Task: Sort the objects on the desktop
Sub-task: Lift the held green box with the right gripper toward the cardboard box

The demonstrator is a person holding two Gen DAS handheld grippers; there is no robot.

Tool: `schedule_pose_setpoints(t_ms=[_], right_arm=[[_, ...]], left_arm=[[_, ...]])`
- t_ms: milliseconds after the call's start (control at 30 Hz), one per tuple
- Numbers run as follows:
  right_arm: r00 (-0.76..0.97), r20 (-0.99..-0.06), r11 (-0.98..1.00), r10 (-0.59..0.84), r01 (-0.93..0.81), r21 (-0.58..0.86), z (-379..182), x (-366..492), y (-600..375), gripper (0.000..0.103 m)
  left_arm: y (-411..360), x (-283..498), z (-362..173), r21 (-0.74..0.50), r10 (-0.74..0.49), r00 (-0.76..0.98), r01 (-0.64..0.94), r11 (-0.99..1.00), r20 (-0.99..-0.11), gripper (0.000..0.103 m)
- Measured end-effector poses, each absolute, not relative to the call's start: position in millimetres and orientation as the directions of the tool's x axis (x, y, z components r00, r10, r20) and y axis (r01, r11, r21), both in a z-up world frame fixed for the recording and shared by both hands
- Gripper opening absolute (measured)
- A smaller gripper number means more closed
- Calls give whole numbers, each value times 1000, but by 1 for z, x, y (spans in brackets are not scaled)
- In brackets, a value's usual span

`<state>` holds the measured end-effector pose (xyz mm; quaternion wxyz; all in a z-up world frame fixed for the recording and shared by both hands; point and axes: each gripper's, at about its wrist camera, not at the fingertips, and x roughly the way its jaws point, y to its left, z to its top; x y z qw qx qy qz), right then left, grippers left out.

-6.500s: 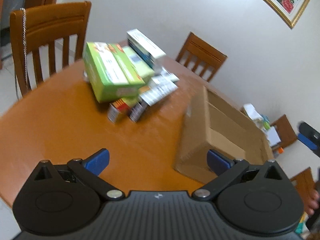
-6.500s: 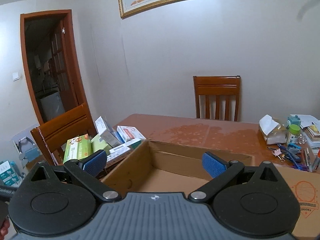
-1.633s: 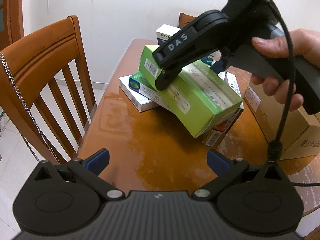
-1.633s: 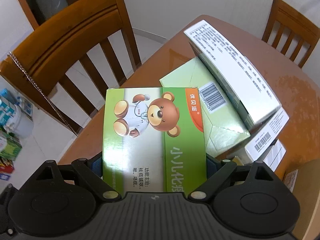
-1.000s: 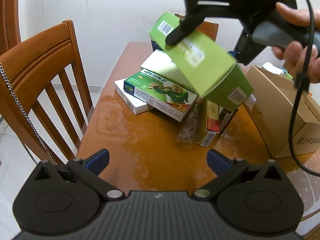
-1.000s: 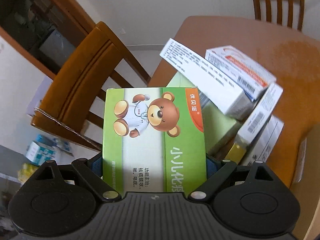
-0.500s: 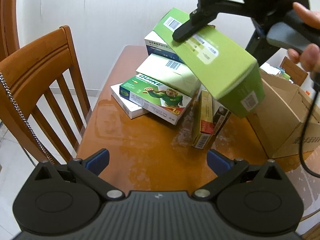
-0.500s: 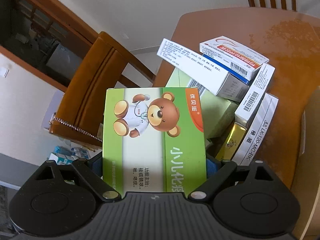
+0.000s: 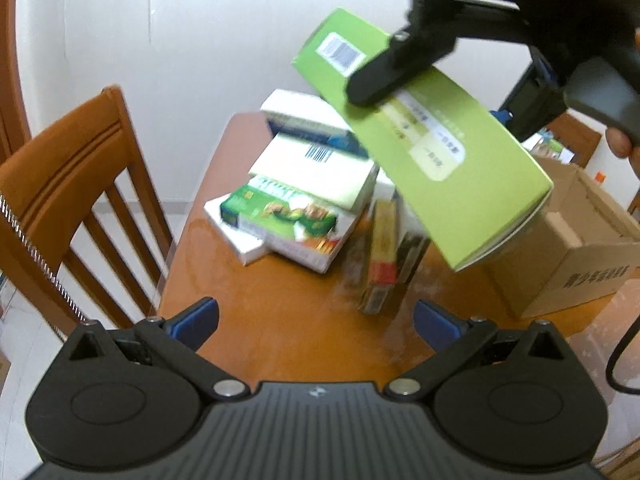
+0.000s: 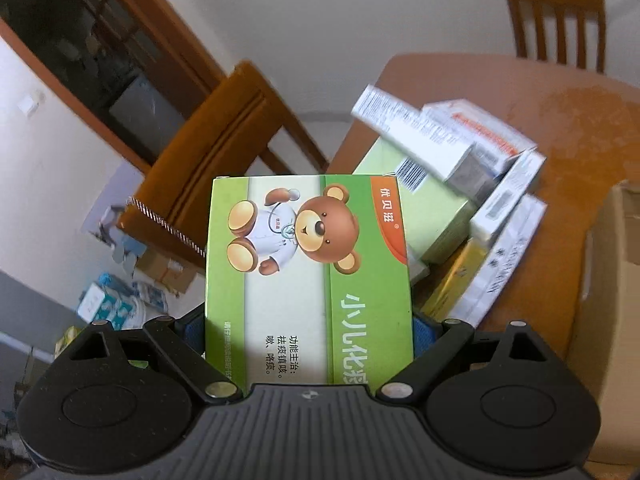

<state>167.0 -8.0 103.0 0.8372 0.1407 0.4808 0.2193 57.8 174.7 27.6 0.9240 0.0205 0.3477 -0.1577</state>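
Observation:
A large green box (image 10: pixel 308 276) with a cartoon bear fills the space between my right gripper's (image 10: pixel 309 330) blue pads, which press on its two sides. The left wrist view shows this green box (image 9: pixel 448 160) held high in the air, tilted, above the pile and near the cardboard box (image 9: pixel 576 248), with the right gripper (image 9: pixel 460 92) clamped on it. A pile of medicine boxes (image 9: pixel 304 196) lies on the brown table (image 9: pixel 280 320). My left gripper (image 9: pixel 316 320) is open over bare table in front of the pile, nothing between its pads.
A wooden chair (image 9: pixel 68 184) stands at the table's left edge; another chair (image 10: pixel 556 12) is at the far side. The open cardboard box (image 10: pixel 608 280) sits right of the pile (image 10: pixel 460 184). A hand (image 9: pixel 620 144) holds the right gripper's handle. Clutter lies on the floor (image 10: pixel 116 300).
The right gripper has carried the green box higher and to the right, away from the pile toward the cardboard box. The left gripper rose slightly and stayed open.

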Motion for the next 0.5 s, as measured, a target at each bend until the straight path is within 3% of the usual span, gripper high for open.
schedule_pose_setpoints(t_ms=[167, 500], right_arm=[[542, -698, 878, 468, -194, 437, 130, 145, -55, 94], [628, -665, 892, 404, -111, 437, 142, 107, -161, 94]], left_arm=[[148, 54, 50, -75, -329, 720, 360, 930, -611, 103], [62, 41, 82, -37, -344, 704, 412, 910, -622, 103]])
